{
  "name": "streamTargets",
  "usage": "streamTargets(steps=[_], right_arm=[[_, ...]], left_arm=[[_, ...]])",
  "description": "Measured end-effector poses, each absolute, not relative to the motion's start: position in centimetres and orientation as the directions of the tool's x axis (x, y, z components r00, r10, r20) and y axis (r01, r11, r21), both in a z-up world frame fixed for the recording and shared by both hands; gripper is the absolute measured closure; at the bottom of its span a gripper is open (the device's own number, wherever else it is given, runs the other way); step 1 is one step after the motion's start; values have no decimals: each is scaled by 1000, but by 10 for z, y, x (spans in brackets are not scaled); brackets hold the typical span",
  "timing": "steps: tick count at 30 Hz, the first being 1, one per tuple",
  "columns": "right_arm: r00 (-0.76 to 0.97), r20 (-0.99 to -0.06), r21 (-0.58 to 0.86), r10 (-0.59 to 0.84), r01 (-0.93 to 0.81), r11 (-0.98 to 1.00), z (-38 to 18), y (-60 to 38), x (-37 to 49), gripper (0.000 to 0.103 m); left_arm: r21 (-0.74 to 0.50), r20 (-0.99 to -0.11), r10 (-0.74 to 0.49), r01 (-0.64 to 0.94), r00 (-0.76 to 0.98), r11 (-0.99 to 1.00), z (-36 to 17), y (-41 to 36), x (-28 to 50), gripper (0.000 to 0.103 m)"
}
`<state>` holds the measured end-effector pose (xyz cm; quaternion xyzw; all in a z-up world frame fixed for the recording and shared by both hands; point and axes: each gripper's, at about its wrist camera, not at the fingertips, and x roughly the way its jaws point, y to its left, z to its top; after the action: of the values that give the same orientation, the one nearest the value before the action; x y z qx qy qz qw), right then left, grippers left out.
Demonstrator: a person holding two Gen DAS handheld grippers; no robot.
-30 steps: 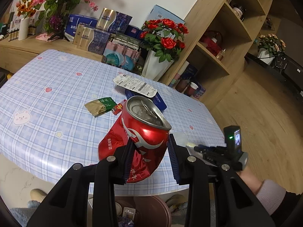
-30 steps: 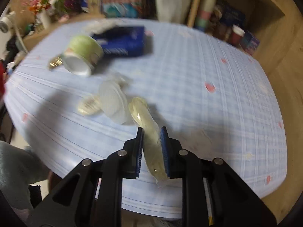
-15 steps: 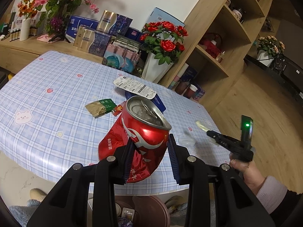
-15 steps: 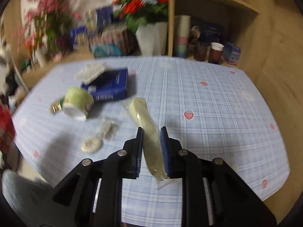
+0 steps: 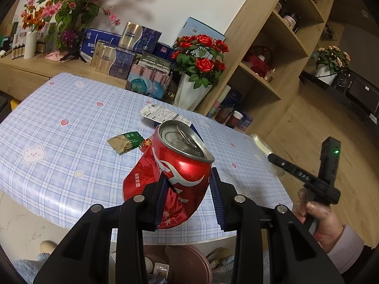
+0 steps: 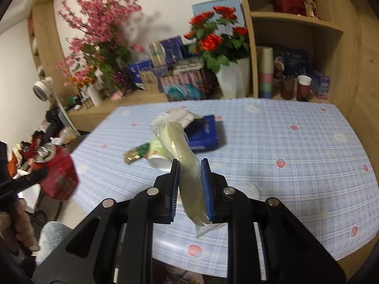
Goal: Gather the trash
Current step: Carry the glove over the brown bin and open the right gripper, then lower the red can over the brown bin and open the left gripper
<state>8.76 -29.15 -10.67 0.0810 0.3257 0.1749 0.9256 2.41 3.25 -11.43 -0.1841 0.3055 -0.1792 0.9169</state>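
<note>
My left gripper (image 5: 189,179) is shut on a crushed red soda can (image 5: 175,165), held above the near table edge. Under it a brown trash bin (image 5: 184,260) holds some litter. The can also shows at the left of the right wrist view (image 6: 56,165). My right gripper (image 6: 190,168) is shut on a clear wrapper with a pale yellow-green content (image 6: 187,163), lifted above the table. The right gripper also shows at the right of the left wrist view (image 5: 270,152). A green-gold packet (image 5: 125,140), a white label packet (image 5: 163,114), a green cup (image 6: 158,156) and a clear lid (image 6: 248,188) lie on the table.
The table has a blue checked cloth (image 5: 59,130). A dark blue box (image 6: 203,133) lies near the packets. Gift boxes, a white vase of red roses (image 5: 194,90) and pink flowers stand behind the table. A wooden shelf unit (image 5: 272,59) stands at the right.
My right gripper has lifted the wrapper off the table and tilted up. My left gripper has raised the can slightly.
</note>
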Motion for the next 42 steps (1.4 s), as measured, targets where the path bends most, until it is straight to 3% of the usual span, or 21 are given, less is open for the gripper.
streamTargets(steps=[7,23,26,30,32,34,37,42], right_arm=[[718,-542,286,437,-332,899,-87,-281,54,81],[582,-635,291,508,-429,855,-118,-235,9,80],[542,-646,325,538,-442,836,-124,-229,6,71],[553,-643,318,530,-437,841,-122,-227,1,50],[577,-636,302,512,-425,854,-118,-230,0,37],[623,-618,274,479,-401,874,-111,-236,0,15],[677,-605,216,418,-366,905,-103,-243,0,6],[729,-602,128,325,-313,941,-94,-253,3,6]], left_arm=[[-455,-480,-436,209,762,866,-109,40,7,69],[-461,-460,-448,225,767,858,-104,41,-17,69],[-462,-459,-453,230,765,857,-104,41,-20,69],[-461,-461,-456,235,761,856,-104,38,-25,69],[-459,-461,-460,239,759,856,-104,37,-28,69],[-458,-460,-465,247,757,854,-104,35,-30,69],[-456,-459,-473,257,752,852,-103,31,-32,69],[-452,-466,-485,272,739,849,-104,24,-34,69]])
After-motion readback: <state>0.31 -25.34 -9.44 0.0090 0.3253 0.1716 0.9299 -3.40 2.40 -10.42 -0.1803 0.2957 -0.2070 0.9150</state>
